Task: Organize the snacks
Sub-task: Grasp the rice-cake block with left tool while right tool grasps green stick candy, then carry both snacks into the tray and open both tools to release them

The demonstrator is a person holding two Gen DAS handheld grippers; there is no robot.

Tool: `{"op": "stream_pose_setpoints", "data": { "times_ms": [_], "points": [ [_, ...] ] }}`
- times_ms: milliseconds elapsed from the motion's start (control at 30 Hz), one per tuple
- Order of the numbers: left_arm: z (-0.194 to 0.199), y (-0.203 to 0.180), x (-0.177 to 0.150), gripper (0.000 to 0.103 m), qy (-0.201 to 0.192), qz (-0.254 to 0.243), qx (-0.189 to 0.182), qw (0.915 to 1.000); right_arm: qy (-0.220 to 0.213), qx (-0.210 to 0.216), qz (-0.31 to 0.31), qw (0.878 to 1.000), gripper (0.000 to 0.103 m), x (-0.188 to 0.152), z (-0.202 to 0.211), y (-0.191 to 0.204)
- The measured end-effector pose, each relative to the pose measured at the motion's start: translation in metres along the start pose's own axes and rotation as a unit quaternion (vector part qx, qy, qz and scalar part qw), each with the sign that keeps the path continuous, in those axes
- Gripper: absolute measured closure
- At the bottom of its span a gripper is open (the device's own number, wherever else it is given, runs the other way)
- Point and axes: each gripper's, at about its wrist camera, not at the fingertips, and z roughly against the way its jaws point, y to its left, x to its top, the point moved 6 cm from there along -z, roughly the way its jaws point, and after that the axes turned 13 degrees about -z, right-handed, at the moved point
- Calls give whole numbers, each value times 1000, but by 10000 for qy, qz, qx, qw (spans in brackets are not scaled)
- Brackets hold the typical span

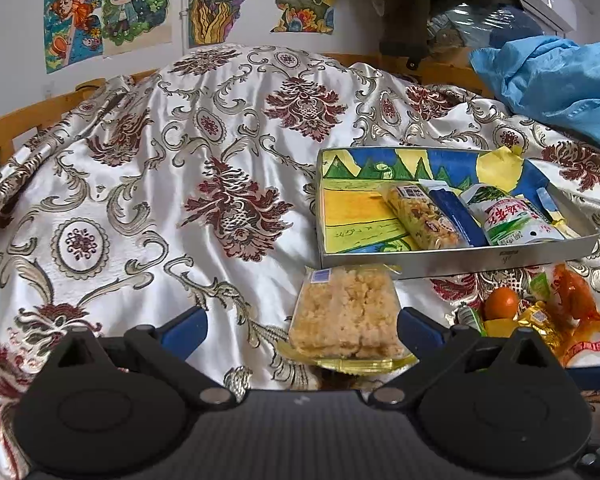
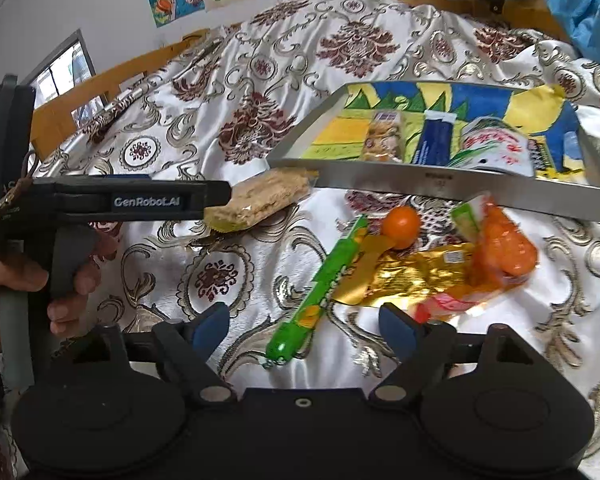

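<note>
My left gripper (image 1: 302,332) stands open around a clear-wrapped rice-crisp block (image 1: 346,312) on the patterned bedspread; the block lies near the right finger and far from the left one. In the right wrist view the same gripper (image 2: 220,200) shows from the side at the block (image 2: 260,196). My right gripper (image 2: 304,324) is open, with a green candy tube (image 2: 320,292) lying slantwise between its fingers, untouched by the pads. A metal tray (image 1: 460,260) (image 2: 420,180) lined with a colourful drawing holds a nut bar (image 1: 420,216), a blue packet (image 1: 452,212) and a green-white pouch (image 1: 512,220).
Loose in front of the tray lie a small orange fruit (image 2: 400,220), a gold wrapper (image 2: 412,276) and an orange packet (image 2: 504,248). A person's hand (image 2: 20,280) grips the left gripper's handle. A blue cloth (image 1: 560,80) lies at the back right, a wooden bed rail (image 1: 28,120) on the left.
</note>
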Motion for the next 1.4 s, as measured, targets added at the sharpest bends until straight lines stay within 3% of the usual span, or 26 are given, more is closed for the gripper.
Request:
{"op": "stream_pose_setpoints", "data": {
  "times_ms": [267, 500, 600, 733, 867, 1033, 1133, 1400],
  "points": [
    [-13, 9, 0, 0, 62, 443, -114, 9989, 82, -117, -268, 9995, 44, 1, -18, 3],
    [-18, 5, 5, 0, 10, 322, -134, 9994, 43, -342, -350, 9988, 60, 0, -27, 3],
    [-24, -1, 6, 0, 70, 199, -313, 9993, -34, -345, -313, 9989, 69, -4, -26, 4],
    [-37, -5, 5, 1, 181, 163, -317, 9992, -90, -298, -305, 9990, 70, -4, -29, 6],
    [-47, -2, 3, 4, 251, 467, -511, 9973, -96, -312, -404, 9986, 70, 1, -38, 7],
    [-56, 1, -4, 20, 347, 891, -964, 9907, -26, -388, -597, 9975, 69, 8, -50, 4],
    [-55, -1, -6, 29, 345, 891, -998, 9904, -1, -423, -554, 9976, 71, 8, -51, 4],
    [-33, -9, -14, 29, 679, 1227, -1045, 9846, 110, -500, -321, 9982, 77, 5, -36, 2]
  ]
}}
